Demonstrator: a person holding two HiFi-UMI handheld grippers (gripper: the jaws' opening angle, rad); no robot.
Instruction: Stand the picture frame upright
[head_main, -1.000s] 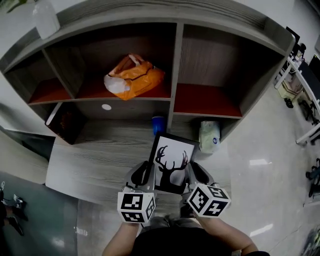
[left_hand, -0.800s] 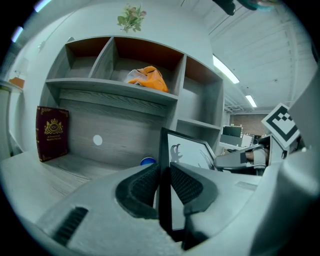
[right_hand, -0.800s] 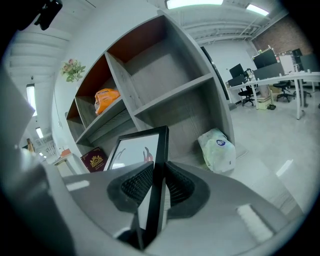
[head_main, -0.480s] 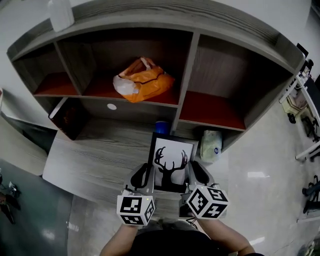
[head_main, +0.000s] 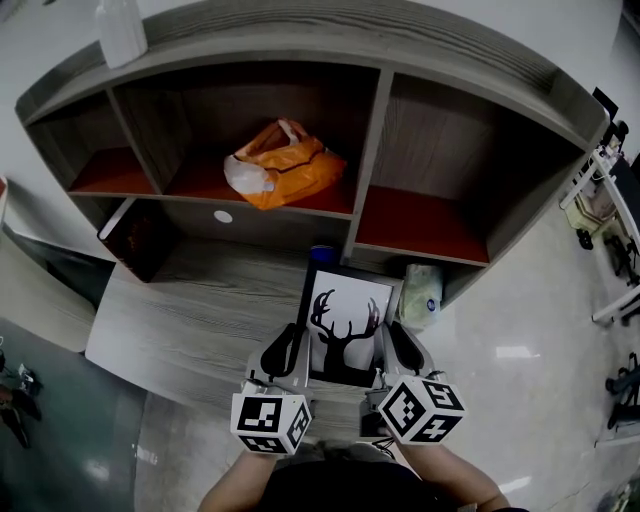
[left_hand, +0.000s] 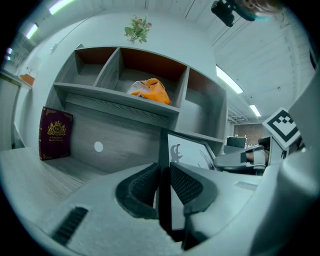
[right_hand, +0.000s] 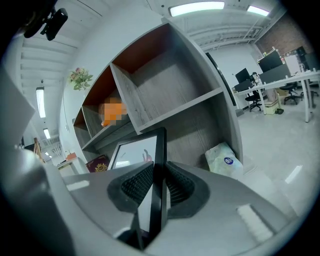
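While the left hand-held gripper and right hand-held gripper each clamp a side edge of the picture frame, it hangs nearly upright over the desk. It's raised, but planting it there and letting go remain.

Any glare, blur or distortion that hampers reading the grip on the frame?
Head view: fisheye bends the shelf, glare on the floor, frame sharp. Left gripper view: bluish cast, left gripper on the frame's edge clear. Right gripper view: bright ceiling light, right gripper clear.
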